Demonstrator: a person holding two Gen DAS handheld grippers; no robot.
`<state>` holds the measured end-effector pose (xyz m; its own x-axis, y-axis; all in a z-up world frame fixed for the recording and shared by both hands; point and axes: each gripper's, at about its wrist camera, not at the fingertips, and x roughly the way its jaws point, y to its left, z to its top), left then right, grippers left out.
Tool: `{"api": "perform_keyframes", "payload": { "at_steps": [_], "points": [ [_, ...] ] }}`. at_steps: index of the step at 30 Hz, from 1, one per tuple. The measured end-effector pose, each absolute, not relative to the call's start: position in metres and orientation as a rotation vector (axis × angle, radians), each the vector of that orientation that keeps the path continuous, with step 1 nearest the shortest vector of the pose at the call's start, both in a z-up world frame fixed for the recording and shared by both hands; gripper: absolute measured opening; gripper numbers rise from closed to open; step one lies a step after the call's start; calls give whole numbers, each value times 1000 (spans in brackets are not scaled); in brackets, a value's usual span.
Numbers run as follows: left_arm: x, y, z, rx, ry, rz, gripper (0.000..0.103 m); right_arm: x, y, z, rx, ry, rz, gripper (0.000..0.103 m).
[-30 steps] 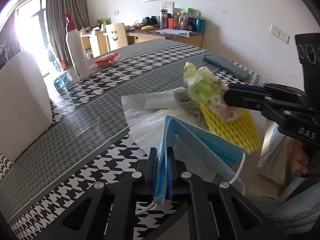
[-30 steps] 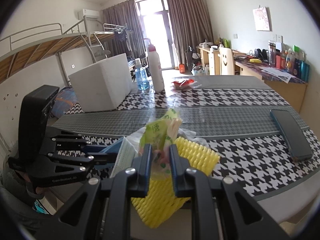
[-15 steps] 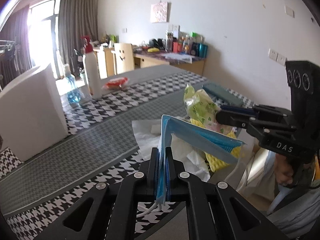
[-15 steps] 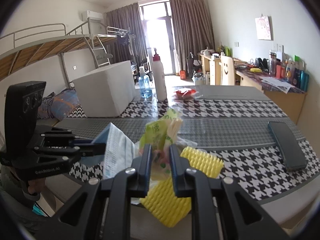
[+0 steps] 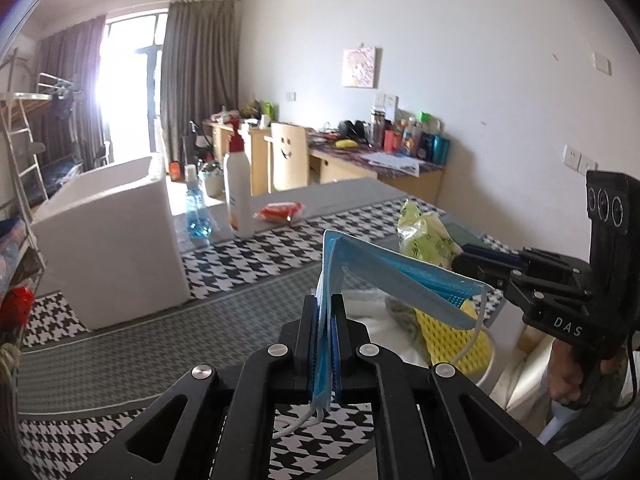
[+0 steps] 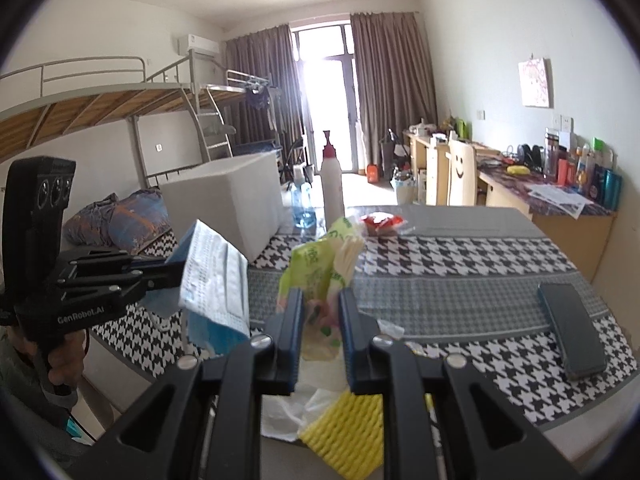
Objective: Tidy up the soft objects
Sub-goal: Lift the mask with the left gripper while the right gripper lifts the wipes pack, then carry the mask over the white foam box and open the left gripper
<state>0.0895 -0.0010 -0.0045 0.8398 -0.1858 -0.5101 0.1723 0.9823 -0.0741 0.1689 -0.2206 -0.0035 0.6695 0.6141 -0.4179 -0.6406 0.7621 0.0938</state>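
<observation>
Blue pleated face mask point(image 5: 384, 276) clamped edge-on in left gripper point(image 5: 325, 344), folded over, ear loops dangling, lifted above houndstooth table point(image 5: 248, 256). Green-printed plastic packet point(image 6: 320, 276) pinched upright in right gripper point(image 6: 320, 320), crumpled, contents unreadable. Below: yellow foam net sleeve point(image 6: 344, 436) and clear plastic bag point(image 6: 286, 412) lying at near table edge. White foam box point(image 5: 108, 236) at far left, interior hidden.
</observation>
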Motion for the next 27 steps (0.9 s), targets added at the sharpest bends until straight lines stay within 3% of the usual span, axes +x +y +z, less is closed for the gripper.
{"api": "perform_keyframes", "payload": {
  "at_steps": [27],
  "points": [
    [113, 37, 54, -27, 404, 25, 6, 185, -190, 45, -38, 337, 709, 21]
  ]
}}
